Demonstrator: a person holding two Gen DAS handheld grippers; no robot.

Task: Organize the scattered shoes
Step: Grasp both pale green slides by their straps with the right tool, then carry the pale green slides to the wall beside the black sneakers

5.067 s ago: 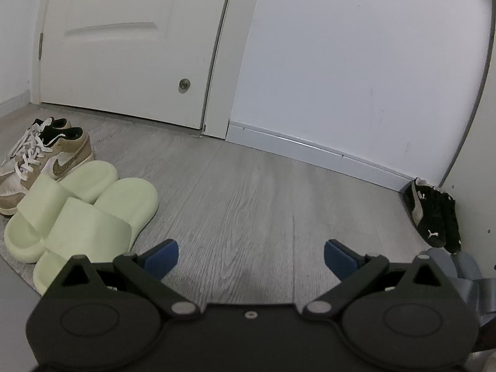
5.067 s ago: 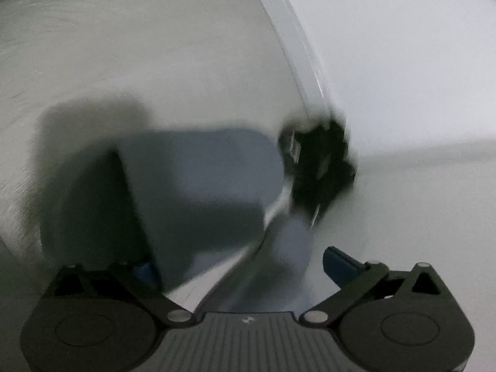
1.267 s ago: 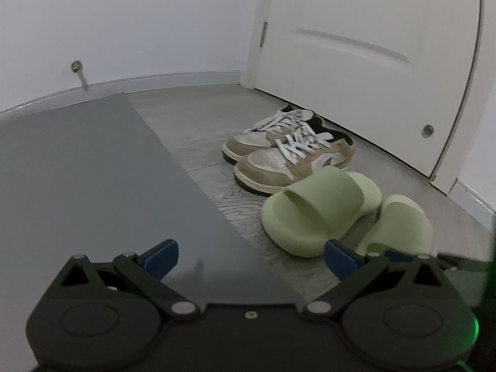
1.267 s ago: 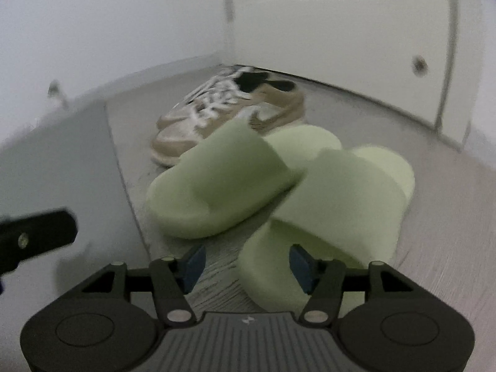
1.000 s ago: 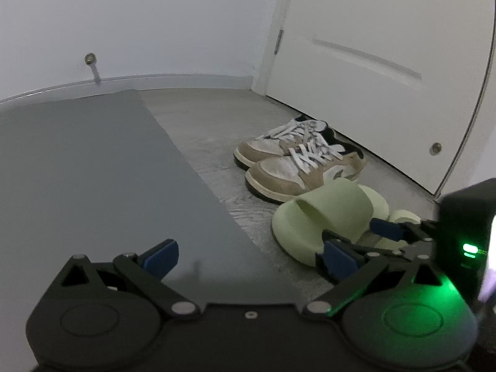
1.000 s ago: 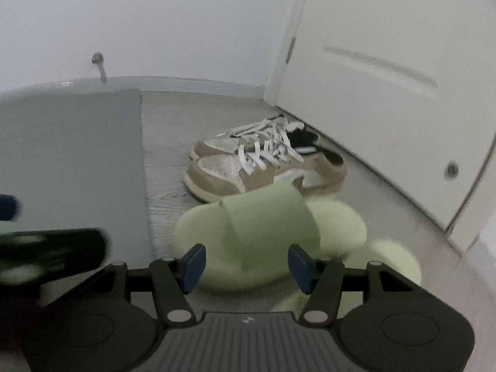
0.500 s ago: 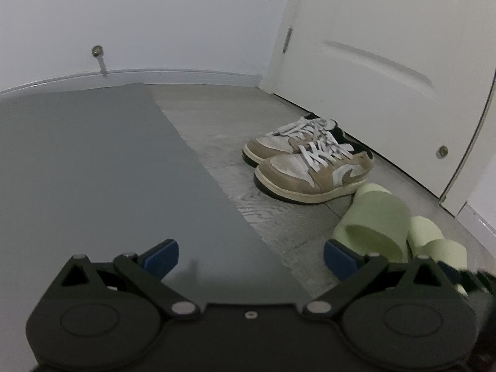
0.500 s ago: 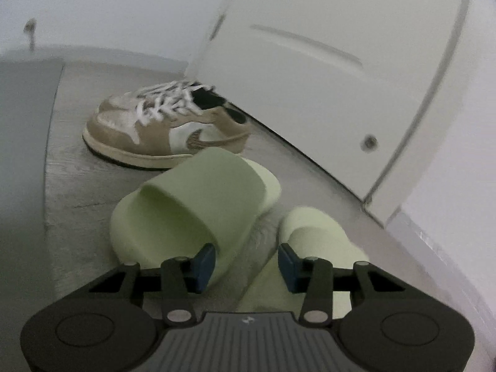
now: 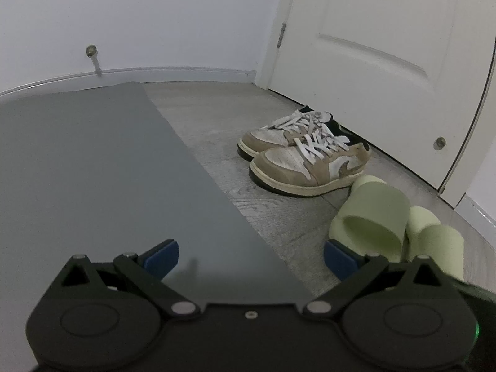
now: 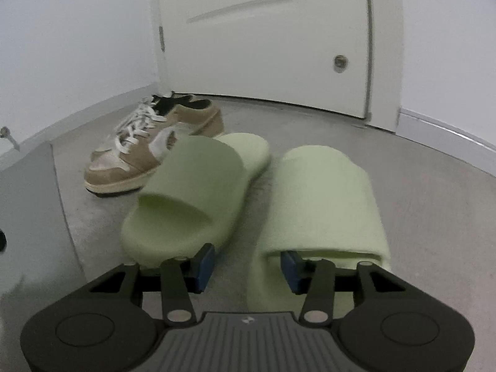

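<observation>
The left gripper [image 9: 251, 255], jaws wide apart and empty, hangs over the near edge of a grey mat [image 9: 93, 170], with tan sneakers [image 9: 305, 158] paired by the far white door [image 9: 387, 46] and green slides [image 9: 387, 223] near right.

2 pale-green slides [image 10: 198, 192] beside 2 tan laced sneakers [image 10: 136, 155], near door.

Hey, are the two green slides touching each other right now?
Apart. The right wrist view shows bare floor between the left slide and the right slide.
</observation>
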